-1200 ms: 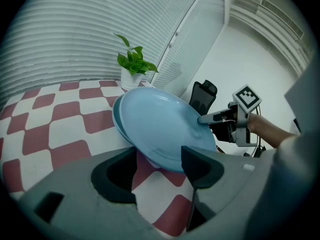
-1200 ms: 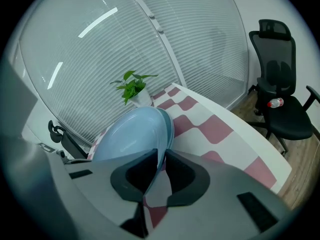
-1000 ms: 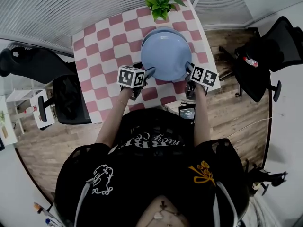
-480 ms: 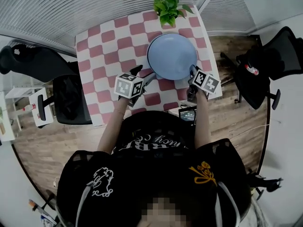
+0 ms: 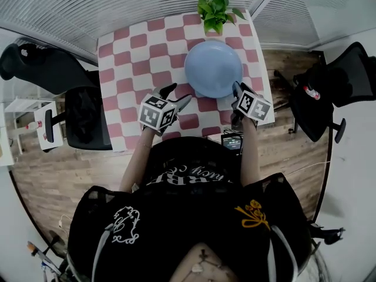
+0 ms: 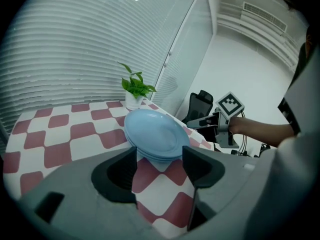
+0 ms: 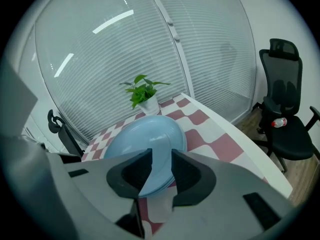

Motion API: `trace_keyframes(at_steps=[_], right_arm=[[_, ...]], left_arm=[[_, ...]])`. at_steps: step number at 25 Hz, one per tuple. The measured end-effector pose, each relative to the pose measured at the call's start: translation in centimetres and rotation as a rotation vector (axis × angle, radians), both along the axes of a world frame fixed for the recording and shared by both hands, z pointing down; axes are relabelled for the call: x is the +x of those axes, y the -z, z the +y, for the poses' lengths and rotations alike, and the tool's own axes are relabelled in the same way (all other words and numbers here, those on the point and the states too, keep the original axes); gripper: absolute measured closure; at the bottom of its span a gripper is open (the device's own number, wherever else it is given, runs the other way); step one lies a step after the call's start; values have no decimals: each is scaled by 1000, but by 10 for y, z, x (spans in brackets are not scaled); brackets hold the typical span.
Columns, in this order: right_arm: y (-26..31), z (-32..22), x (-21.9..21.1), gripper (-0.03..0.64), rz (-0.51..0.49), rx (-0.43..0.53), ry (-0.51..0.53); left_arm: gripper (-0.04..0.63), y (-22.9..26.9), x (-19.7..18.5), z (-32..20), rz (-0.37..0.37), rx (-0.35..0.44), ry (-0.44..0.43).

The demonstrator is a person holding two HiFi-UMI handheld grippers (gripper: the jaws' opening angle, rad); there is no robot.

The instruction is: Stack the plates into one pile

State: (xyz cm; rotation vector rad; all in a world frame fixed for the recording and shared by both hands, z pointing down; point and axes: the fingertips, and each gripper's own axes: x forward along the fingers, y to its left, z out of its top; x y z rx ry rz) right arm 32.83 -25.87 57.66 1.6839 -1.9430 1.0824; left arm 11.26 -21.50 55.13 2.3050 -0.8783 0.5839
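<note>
A pile of light blue plates (image 5: 212,68) lies on the pink-and-white checked table (image 5: 126,57), toward its far right. My left gripper (image 5: 176,94) hangs open a short way off the pile's near left rim, nothing between its jaws; in the left gripper view the pile (image 6: 152,134) sits just beyond the left gripper (image 6: 159,156). My right gripper (image 5: 237,90) is at the pile's near right rim. Its jaws have just been opening. In the right gripper view the plates' rim (image 7: 145,139) shows in the gap of the right gripper (image 7: 161,156), with the pads off it.
A potted green plant (image 5: 214,7) stands at the table's far edge behind the pile. Black office chairs stand left (image 5: 82,119) and right (image 5: 329,87) of the table. A small dark device (image 5: 232,140) lies at the near edge by the right arm.
The left gripper has come off the pile's rim and drawn back to the near left, rising a little. The right gripper's jaws have parted at the pile's right rim.
</note>
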Motion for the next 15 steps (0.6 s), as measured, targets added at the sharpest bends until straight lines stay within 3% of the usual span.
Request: trace_keyframes(at_steps=[9,15], right_arm=[[64,25,-34,517,21,204,195],[83,64,-63,517,-10,296,337]], left_arm=[[318,37,12,23,77,95,-17],[364,67,25,52,122,163,-55]])
